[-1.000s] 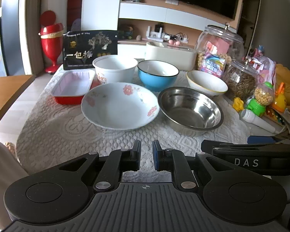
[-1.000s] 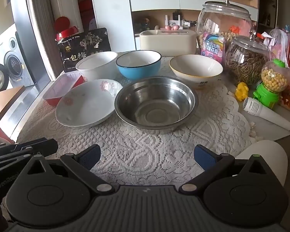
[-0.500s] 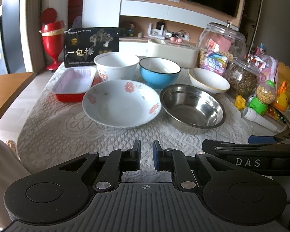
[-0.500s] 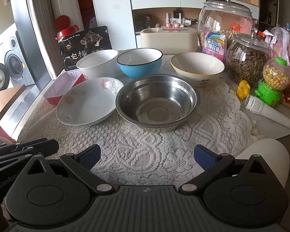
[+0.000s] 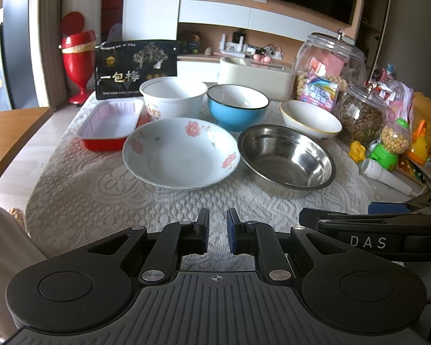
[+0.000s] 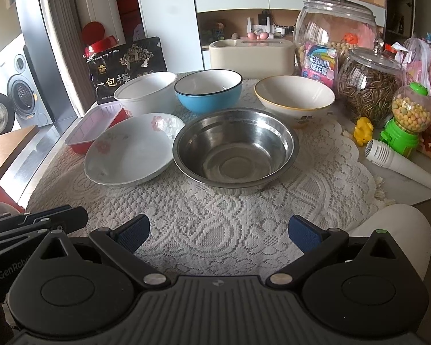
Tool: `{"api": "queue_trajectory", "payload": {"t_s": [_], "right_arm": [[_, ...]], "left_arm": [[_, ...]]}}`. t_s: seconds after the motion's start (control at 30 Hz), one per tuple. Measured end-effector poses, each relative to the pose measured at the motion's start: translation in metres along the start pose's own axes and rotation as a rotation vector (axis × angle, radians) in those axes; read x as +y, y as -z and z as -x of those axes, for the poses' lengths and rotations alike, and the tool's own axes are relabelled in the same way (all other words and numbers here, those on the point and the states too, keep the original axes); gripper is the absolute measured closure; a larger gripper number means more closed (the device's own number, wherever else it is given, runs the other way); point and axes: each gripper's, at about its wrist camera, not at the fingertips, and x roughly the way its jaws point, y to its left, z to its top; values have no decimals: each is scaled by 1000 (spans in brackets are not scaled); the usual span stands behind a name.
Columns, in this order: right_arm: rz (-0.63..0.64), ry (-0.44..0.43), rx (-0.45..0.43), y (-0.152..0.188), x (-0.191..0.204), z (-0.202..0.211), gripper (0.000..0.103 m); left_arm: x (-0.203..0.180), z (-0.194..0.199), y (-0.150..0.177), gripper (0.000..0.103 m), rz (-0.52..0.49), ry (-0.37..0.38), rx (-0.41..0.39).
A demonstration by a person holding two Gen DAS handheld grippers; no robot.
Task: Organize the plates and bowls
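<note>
Hovering at the start line, nothing lifted yet

Since a second ago nothing has shifted: your left tool (image 5: 217, 231) sits nearly pinched together and empty, your right tool (image 6: 219, 234) spread wide; flowered plate (image 5: 181, 152) and steel bowl (image 6: 235, 146) wait side by side on the counter (image 6: 273, 215), unstacked.

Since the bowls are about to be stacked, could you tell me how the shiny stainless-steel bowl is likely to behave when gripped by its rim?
The shiny stainless-steel bowl looks thin-walled, so probably light and stiff. Its polished, flared rim may slip between flat pads. It sits on the white lace tablecloth, which could drag or bunch if the bowl is pushed rather than lifted.
</note>
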Motion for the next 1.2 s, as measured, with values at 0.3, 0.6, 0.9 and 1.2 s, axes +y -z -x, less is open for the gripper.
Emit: {"api": "queue_trajectory", "payload": {"t_s": [0.3, 0.6, 0.9, 1.2], "right_arm": [[-1, -1, 2, 1, 1, -1, 0], [-2, -3, 3, 1, 0, -1, 0], [-3, -3, 5, 2, 1, -1, 0], [-9, -5, 8, 2, 0, -2, 0]], "left_arm": [[1, 0, 1, 87, 1, -1, 2], [1, 0, 1, 87, 1, 0, 1], [1, 0, 1, 87, 0, 0, 3], [2, -2, 1, 87, 2, -1, 8]]}}
